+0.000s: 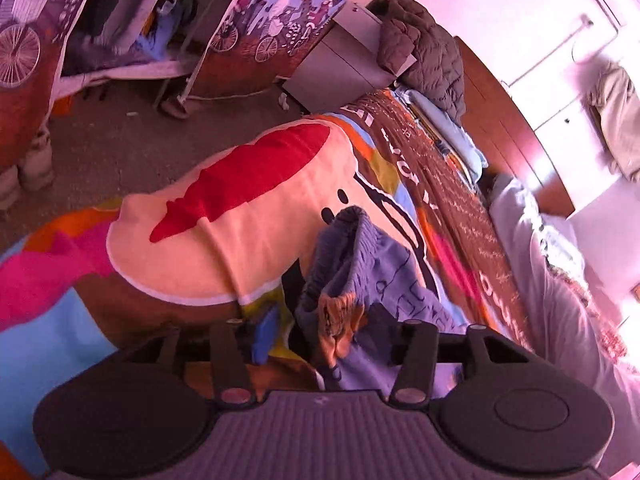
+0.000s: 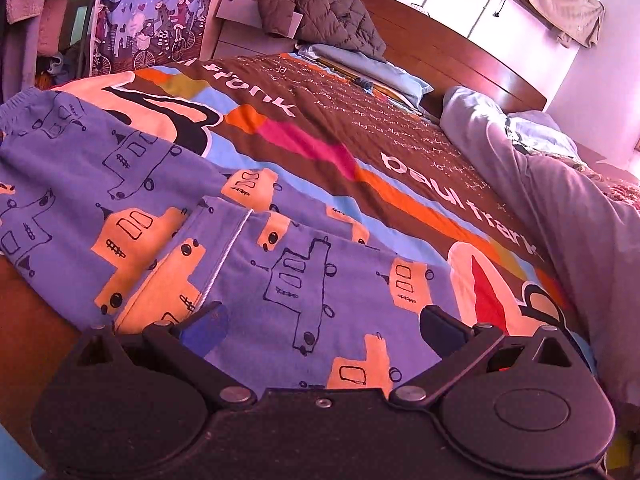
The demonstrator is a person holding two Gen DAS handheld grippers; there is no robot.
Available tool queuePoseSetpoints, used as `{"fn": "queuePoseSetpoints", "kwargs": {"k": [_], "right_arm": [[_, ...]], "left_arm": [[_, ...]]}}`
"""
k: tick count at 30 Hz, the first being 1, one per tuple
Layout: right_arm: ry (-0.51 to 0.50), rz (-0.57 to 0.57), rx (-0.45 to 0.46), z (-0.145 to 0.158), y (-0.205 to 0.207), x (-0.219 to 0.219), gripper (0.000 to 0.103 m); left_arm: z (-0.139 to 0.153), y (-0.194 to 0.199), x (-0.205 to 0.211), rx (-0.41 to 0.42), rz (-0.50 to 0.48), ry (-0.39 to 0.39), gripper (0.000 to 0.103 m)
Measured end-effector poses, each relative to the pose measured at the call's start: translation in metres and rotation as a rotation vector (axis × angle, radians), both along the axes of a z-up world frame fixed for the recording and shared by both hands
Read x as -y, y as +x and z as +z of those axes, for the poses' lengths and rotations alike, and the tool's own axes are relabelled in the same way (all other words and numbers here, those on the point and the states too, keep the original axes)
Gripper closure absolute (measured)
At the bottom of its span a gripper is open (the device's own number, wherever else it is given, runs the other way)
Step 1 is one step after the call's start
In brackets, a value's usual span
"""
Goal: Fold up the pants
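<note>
The pants (image 2: 168, 216) are blue with orange and outlined truck prints. They lie spread on the colourful bedspread (image 2: 400, 152). In the right wrist view my right gripper (image 2: 320, 324) is open, low over the pants, with its blue pads (image 2: 204, 326) on either side of the cloth. In the left wrist view my left gripper (image 1: 320, 328) has the bunched waistband end of the pants (image 1: 348, 264) between its fingers and holds it raised above the bedspread (image 1: 224, 236). The right finger is hidden by the cloth.
A wooden headboard (image 2: 460, 52) and pillows (image 2: 372, 68) are at the far end. A dark quilted jacket (image 2: 320, 8) lies on a grey cabinet (image 2: 240, 12). A grey duvet (image 2: 560, 200) lies along the bed's right side. A printed curtain (image 2: 156, 12) hangs at the left.
</note>
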State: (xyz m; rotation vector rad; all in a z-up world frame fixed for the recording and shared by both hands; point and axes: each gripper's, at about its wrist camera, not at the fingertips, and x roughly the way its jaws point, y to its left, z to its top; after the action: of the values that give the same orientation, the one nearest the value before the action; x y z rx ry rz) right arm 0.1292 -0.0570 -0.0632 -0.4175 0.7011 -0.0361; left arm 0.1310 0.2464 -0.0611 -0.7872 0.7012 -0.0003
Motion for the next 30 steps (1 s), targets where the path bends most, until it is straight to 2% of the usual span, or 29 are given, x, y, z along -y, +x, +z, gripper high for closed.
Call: {"fn": "queuePoseSetpoints", "kwargs": {"k": [4, 6, 7, 8, 10, 15, 18, 20, 23, 27, 30], "right_arm": [[0.003, 0.0, -0.003, 0.0, 0.001, 0.001, 0.001], [0.006, 0.0, -0.006, 0.0, 0.001, 0.002, 0.001], [0.009, 0.0, -0.008, 0.0, 0.001, 0.003, 0.001], [0.012, -0.001, -0.01, -0.001, 0.001, 0.003, 0.001], [0.016, -0.002, -0.013, -0.001, 0.002, 0.004, 0.001], [0.018, -0.003, -0.015, -0.001, 0.002, 0.005, 0.001], [0.017, -0.002, -0.015, -0.001, 0.002, 0.005, 0.001], [0.017, -0.002, -0.015, -0.001, 0.002, 0.005, 0.001], [0.019, -0.003, -0.015, -0.001, 0.002, 0.005, 0.001], [0.02, -0.003, -0.016, -0.001, 0.002, 0.005, 0.001], [0.021, -0.003, -0.016, -0.001, 0.002, 0.005, 0.001]], "left_arm": [[0.002, 0.008, 0.013, 0.014, -0.017, 0.067, 0.035], [0.004, 0.013, 0.021, 0.006, -0.016, 0.124, 0.04], [0.007, 0.015, 0.025, -0.004, -0.008, 0.147, 0.051], [0.007, 0.015, 0.026, -0.019, 0.002, 0.168, 0.058], [0.008, 0.014, 0.025, -0.022, 0.008, 0.154, 0.057], [0.002, 0.013, 0.012, -0.012, 0.017, 0.057, 0.057], [0.003, 0.013, 0.012, -0.023, 0.009, 0.059, 0.058], [0.006, 0.014, 0.017, -0.056, 0.013, 0.096, 0.07], [0.013, 0.015, 0.022, -0.083, 0.029, 0.113, 0.081], [0.015, 0.014, 0.02, -0.084, 0.086, 0.037, 0.086], [0.022, 0.012, 0.023, -0.076, 0.11, 0.026, 0.087]]}}
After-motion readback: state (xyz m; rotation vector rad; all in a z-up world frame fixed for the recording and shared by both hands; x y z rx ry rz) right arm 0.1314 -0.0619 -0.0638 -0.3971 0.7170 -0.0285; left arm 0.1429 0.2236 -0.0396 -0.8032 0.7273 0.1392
